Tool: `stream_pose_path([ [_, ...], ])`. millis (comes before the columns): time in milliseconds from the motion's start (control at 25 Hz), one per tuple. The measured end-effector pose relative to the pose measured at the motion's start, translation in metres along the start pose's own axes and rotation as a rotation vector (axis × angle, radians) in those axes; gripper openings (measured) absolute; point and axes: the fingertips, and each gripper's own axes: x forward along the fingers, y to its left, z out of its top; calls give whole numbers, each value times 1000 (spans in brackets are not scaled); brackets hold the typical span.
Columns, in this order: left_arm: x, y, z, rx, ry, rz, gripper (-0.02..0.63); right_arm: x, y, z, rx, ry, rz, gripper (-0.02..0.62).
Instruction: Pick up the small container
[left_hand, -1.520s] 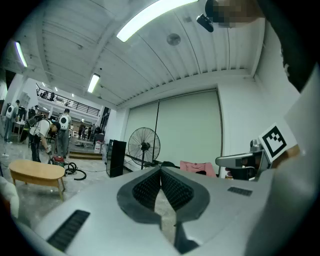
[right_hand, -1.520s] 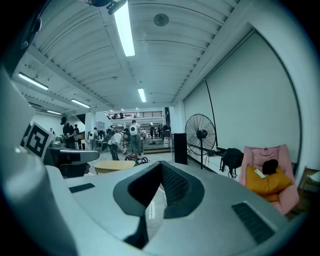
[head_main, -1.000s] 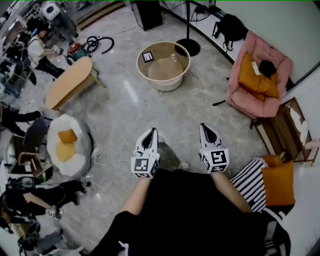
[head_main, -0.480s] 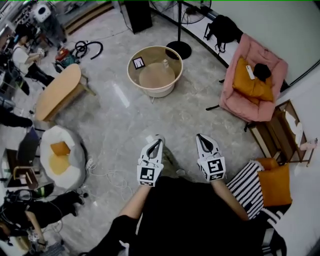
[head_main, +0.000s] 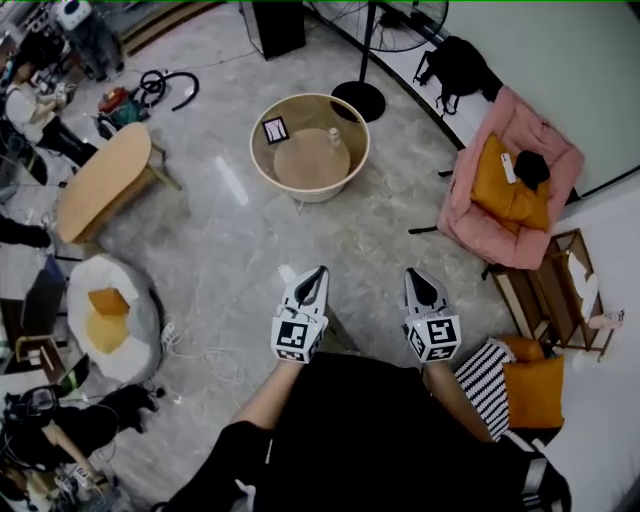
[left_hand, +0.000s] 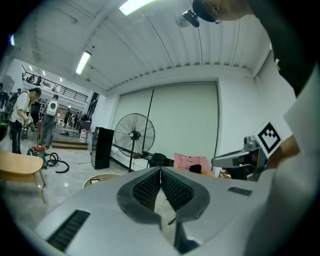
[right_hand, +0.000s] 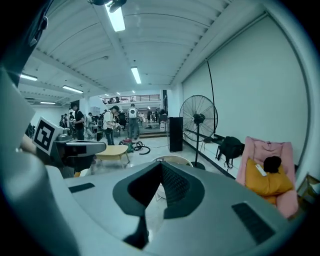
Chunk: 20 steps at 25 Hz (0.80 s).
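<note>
While the small pale container (head_main: 335, 137) stands untouched on the far round beige table (head_main: 310, 98), left tongs (head_main: 317, 273) and right tongs (head_main: 414, 276) are clenched, empty; everything remains.

floor (head_main: 250, 250) ahead: clear | round table (head_main: 310, 193): raised rim around | fan stand (head_main: 358, 100): beside

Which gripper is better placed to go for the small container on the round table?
Left, marginally. In the head view the left gripper lines up almost straight with the small container on the round table; the right gripper sits further to the side. Both are shut, empty and far off.
</note>
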Motion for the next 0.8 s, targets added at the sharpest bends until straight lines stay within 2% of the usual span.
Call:
stream_pose_path([
  [80, 10, 5, 7, -13, -13, -72, 20, 19, 0, 7, -4, 18, 5, 21],
  [160, 19, 14, 17, -4, -19, -110, 20, 39, 2, 18, -6, 31, 4, 21],
  [320, 33, 60, 41, -4, -10, -102, 20, 82, 15, 51, 2, 32, -8, 21],
  [600, 52, 144, 80, -8, -63, -97, 20, 154, 33, 101, -30, 22, -26, 21],
  [800, 65, 194, 95, -66, -73, -72, 20, 192, 36, 126, -42, 5, -76, 21],
])
